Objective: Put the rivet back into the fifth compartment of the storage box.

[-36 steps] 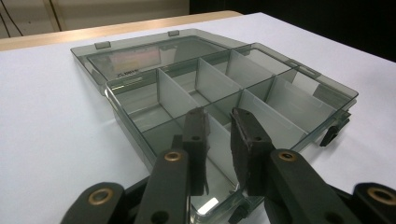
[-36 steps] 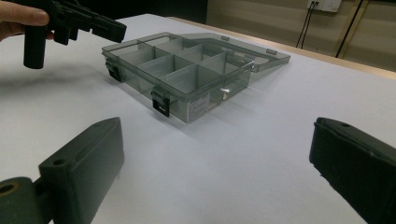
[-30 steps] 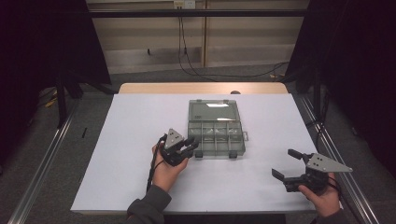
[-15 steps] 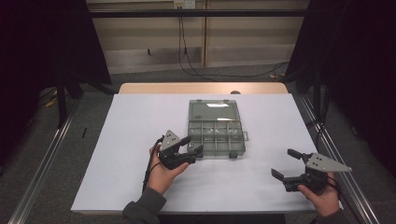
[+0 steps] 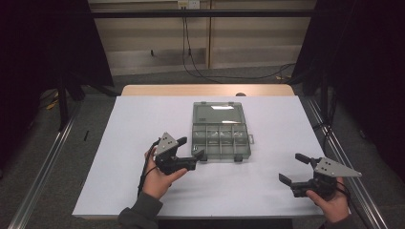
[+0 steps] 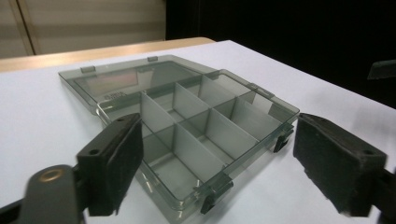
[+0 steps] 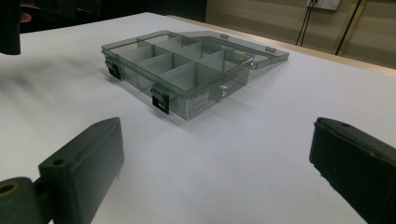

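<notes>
One organizer box (image 5: 221,131) — two claws

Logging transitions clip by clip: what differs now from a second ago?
The left gripper has drawn back from the clear grey plastic compartment box toward the person; its jaws have just been opening, nothing between them. The box, lid open flat, and the open right gripper kept their places.

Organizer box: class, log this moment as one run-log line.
box: open, compartments empty | left hand-held gripper: jaws just opened, nothing between, at box's near-left corner | right hand-held gripper: open, apart
</notes>
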{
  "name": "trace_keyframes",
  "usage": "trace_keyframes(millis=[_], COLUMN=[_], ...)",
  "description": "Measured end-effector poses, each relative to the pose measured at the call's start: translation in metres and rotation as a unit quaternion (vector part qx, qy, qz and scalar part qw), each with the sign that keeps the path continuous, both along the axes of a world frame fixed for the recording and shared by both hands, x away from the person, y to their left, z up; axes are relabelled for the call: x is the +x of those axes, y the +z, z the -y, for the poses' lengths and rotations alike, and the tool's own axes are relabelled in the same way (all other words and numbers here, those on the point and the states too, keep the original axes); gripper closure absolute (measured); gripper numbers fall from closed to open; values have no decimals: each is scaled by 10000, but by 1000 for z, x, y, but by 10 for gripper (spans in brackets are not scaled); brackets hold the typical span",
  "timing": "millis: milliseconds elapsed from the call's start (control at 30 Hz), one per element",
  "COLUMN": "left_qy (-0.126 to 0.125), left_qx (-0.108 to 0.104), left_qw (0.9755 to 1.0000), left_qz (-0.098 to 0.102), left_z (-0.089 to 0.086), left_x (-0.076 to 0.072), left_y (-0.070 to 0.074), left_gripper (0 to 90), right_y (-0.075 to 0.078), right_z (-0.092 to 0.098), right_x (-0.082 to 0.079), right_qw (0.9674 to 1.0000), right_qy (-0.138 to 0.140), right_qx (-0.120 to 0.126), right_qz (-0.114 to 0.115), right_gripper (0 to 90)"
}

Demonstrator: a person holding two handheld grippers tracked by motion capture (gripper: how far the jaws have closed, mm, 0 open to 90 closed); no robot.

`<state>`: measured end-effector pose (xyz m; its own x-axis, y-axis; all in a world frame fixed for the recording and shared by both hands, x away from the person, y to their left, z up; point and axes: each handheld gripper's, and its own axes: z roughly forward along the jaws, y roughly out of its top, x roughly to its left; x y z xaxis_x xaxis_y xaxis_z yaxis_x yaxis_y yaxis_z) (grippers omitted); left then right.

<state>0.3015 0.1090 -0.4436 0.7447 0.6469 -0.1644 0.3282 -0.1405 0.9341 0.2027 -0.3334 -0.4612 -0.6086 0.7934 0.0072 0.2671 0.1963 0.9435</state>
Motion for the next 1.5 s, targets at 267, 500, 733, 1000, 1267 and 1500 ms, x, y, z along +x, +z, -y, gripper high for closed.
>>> trace_keyframes(millis=[267, 500, 733, 1000, 1267, 1500], left_qy=[-30, -65, -152, -427, -213, -87], left_qx=[34, 31, 34, 293, 115, 110], left_qw=[10000, 9999, 9999, 9986, 9997, 9997], left_qz=[33, 87, 20, -48, 76, 216], left_z=[-13, -29, -46, -66, -90, -116], left_x=[-5, -10, -13, -17, -19, -23], left_y=[5, 8, 10, 11, 12, 13], left_gripper=[95, 35, 6, 4, 2, 2], right_y=[0, 0, 0, 0, 0, 0], right_z=[1, 2, 1, 2, 1, 2], right_x=[-1, -1, -1, -1, 0, -1], right_qw=[10000, 10000, 10000, 10000, 10000, 10000], right_qy=[-33, -49, -46, -48, -54, -77], right_qx=[8, 4, 25, 20, 35, 49], right_qz=[21, 20, 11, 18, 16, -5], right_gripper=[24, 24, 24, 24, 24, 24])
